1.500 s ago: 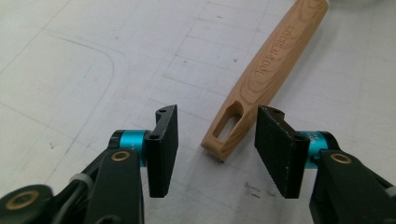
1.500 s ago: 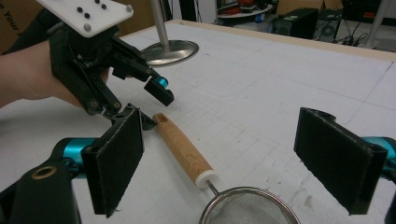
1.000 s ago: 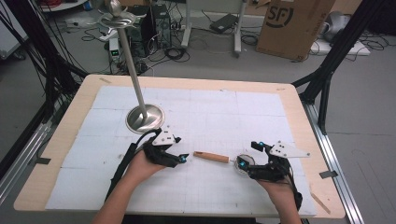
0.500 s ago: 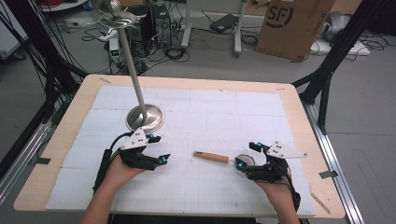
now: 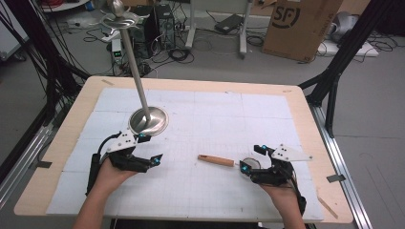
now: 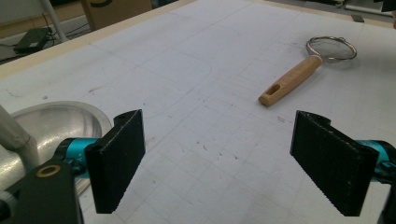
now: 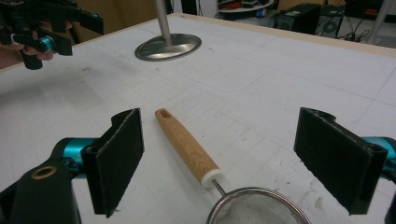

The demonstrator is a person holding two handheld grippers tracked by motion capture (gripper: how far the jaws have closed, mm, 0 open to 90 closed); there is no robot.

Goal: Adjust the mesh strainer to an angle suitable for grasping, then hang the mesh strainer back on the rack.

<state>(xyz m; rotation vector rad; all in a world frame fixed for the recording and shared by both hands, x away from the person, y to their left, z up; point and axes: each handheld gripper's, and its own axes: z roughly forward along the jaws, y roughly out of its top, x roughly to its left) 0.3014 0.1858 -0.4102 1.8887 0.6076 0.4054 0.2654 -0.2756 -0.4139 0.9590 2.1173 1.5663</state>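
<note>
Light wooden table [image 5: 305, 102], overlaid with a white gridded mat [image 5: 229, 119], scuffed and speckled in places. On the mat's left half, a round steel base [image 5: 149, 120] carrying a tall metal pole [image 5: 135, 71], topped by a metal hanger head [image 5: 118, 16]. Beyond the far edge, grey floor strewn with black cables [image 5: 179, 52]. A dark computer case [image 5: 157, 19] behind the pole, a power strip [image 5: 117, 50] just beside it. To the far right, a brown cardboard box [image 5: 298, 26] printed with dark letters. Black frame legs [image 5: 334, 71] flanking the right side; aluminium rail [image 5: 24, 157] along the left edge.
</note>
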